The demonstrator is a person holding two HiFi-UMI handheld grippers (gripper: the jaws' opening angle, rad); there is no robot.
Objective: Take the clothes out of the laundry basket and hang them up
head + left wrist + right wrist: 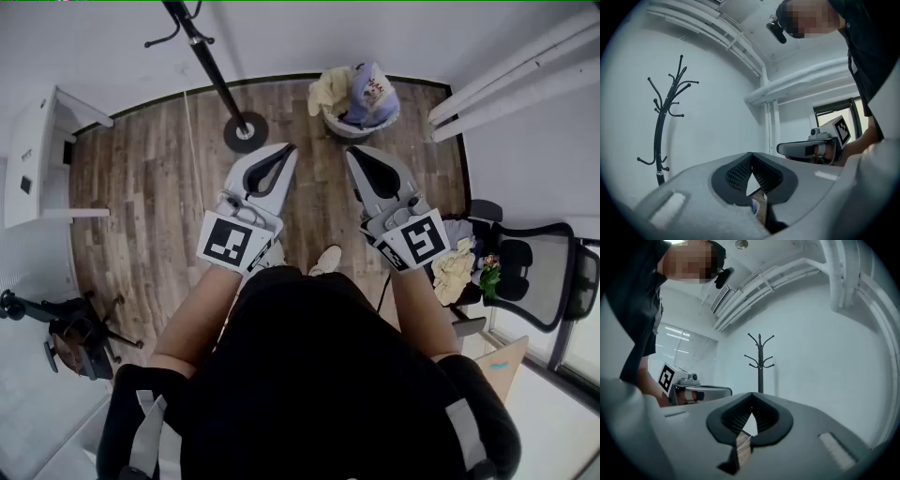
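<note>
The clothes are yellow and lilac, the basket grey.

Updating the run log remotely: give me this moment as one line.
phase: nothing picked | left gripper: shut, empty | right gripper: shut, empty | laundry basket: holds clothes | coat stand: bare

Round pale-grey laundry basket: upright, near the round base of the black metal coat stand, to its right in the head view. Contents: a pale yellow garment draped over the rim on the side facing the stand, and a crumpled lavender-blue garment heaped above the rim. Coat stand: upright, with curved hooks at the top.
</note>
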